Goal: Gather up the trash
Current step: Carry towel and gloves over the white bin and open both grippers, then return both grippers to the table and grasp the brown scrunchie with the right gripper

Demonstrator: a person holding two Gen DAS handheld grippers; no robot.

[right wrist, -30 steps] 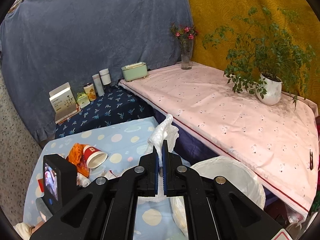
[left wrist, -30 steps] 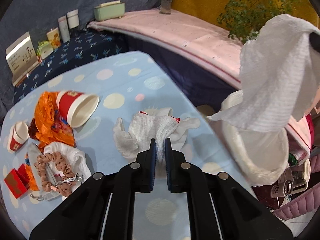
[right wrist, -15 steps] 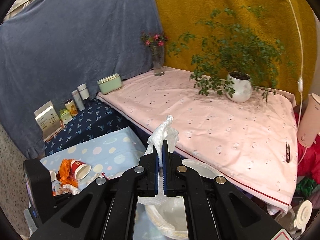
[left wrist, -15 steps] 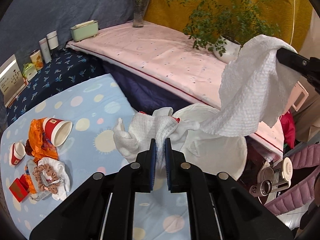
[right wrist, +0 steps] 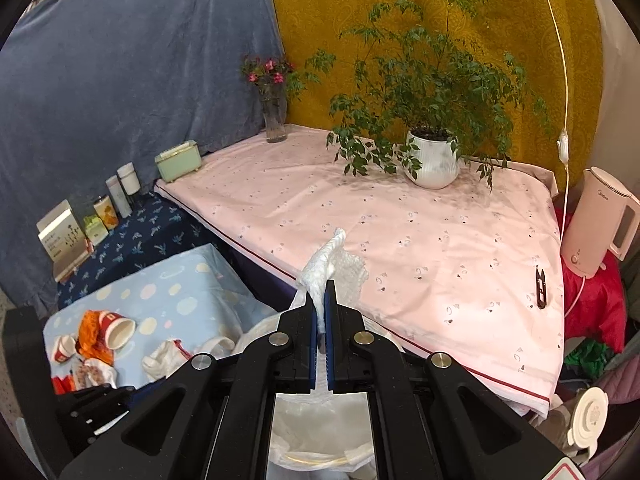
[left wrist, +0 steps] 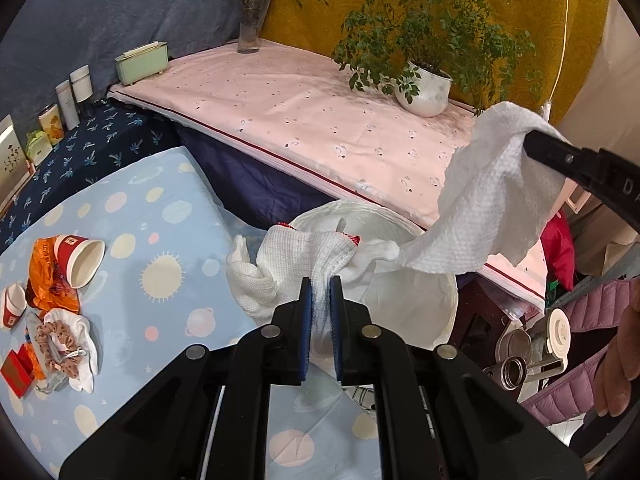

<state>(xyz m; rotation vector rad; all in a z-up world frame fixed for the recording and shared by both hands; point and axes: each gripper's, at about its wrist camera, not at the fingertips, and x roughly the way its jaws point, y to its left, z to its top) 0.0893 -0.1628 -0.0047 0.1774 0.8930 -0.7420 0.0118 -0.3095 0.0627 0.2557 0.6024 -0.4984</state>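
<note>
My left gripper (left wrist: 320, 284) is shut on a white knit glove with a red cuff (left wrist: 296, 256) and holds it over the near rim of the white-lined trash bin (left wrist: 416, 296). My right gripper (right wrist: 319, 292) is shut on a white paper towel (right wrist: 332, 264), which also shows in the left wrist view (left wrist: 488, 196), hanging above the bin (right wrist: 320, 424). Left on the blue spotted table (left wrist: 160, 216) lie a tipped red paper cup (left wrist: 80, 258), an orange wrapper (left wrist: 46, 276), a small red cup (left wrist: 10, 308) and a tissue with a brown scrunchie (left wrist: 64, 340).
A pink-covered table (right wrist: 380, 220) stands behind the bin with a potted plant (right wrist: 432, 156), a flower vase (right wrist: 274, 116), a green box (right wrist: 178, 160), small snips (right wrist: 541, 282) and a pink kettle (right wrist: 600, 224). Bottles and boxes (left wrist: 68, 100) line the dark blue shelf.
Both grippers have moved right, from over the blue table to over the bin, each carrying its item. The table litter has not moved.
</note>
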